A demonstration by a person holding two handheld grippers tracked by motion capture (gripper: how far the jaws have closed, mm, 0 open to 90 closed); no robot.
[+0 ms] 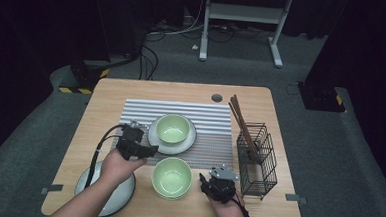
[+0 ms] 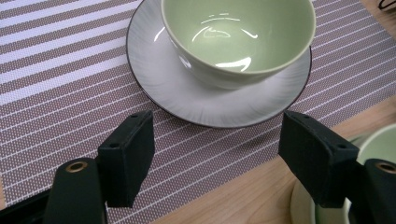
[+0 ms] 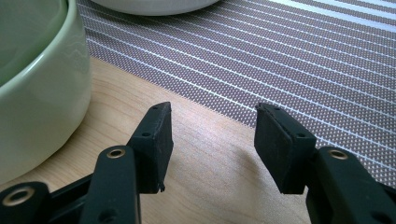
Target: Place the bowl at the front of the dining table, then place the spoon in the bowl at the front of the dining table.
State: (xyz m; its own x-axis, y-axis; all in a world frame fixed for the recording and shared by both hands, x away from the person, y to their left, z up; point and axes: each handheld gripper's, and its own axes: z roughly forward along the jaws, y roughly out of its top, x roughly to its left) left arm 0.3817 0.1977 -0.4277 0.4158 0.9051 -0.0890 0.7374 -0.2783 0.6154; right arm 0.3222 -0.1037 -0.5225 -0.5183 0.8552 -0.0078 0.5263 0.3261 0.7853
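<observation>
A: Nearest us, what sits by the right tool (image 1: 208,181)?

B: The near green bowl (image 1: 172,177), just to its left on the bare bench (image 1: 275,213). Its jaws stand wide with nothing between them, aimed low past the bowl's side toward the striped mat (image 1: 215,120).

A: And the left tool (image 1: 146,149)?

B: Wide and empty too, hand raised above the grey plate (image 1: 121,197), pointing forward. The far bowl (image 2: 236,37) on its saucer (image 2: 187,93) lies straight ahead, centred between the jaws, so I judge the left hand nearer to that one.
</observation>
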